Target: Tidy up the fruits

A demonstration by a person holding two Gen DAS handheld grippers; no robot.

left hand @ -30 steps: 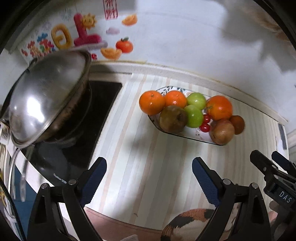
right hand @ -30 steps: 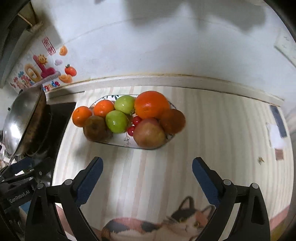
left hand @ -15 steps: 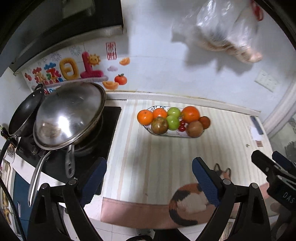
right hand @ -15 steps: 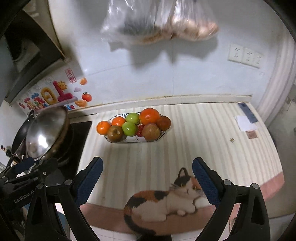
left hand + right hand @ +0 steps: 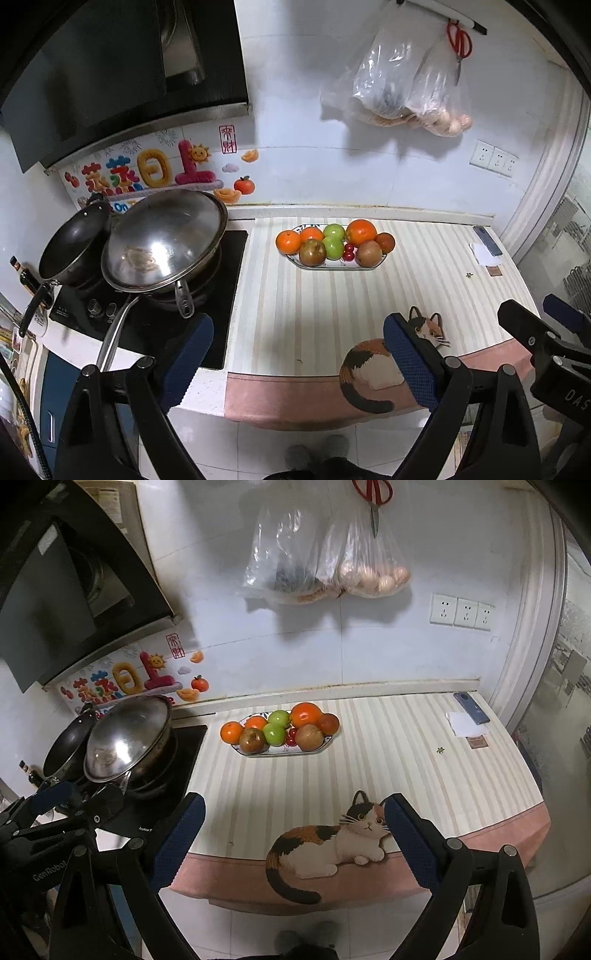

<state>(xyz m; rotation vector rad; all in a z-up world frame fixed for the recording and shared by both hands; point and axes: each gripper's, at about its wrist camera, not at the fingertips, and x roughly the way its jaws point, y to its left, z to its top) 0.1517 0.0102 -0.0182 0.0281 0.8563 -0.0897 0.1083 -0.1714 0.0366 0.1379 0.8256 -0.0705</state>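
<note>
A white oval plate stands at the back of the striped counter. It holds several fruits: oranges, green apples, brown pears and small red cherries. My left gripper is open and empty, far back from the plate, out past the counter's front edge. My right gripper is open and empty, also far back. Each gripper shows at the edge of the other's view.
A steel wok with lid and a black pan sit on the stove at the left. A cat-print mat covers the counter front. A phone and paper lie at the right. Bags hang on the wall.
Both grippers have pulled far back and up from the plate; the fruit now looks small and the whole counter, stove and wall show. Both stay open.
</note>
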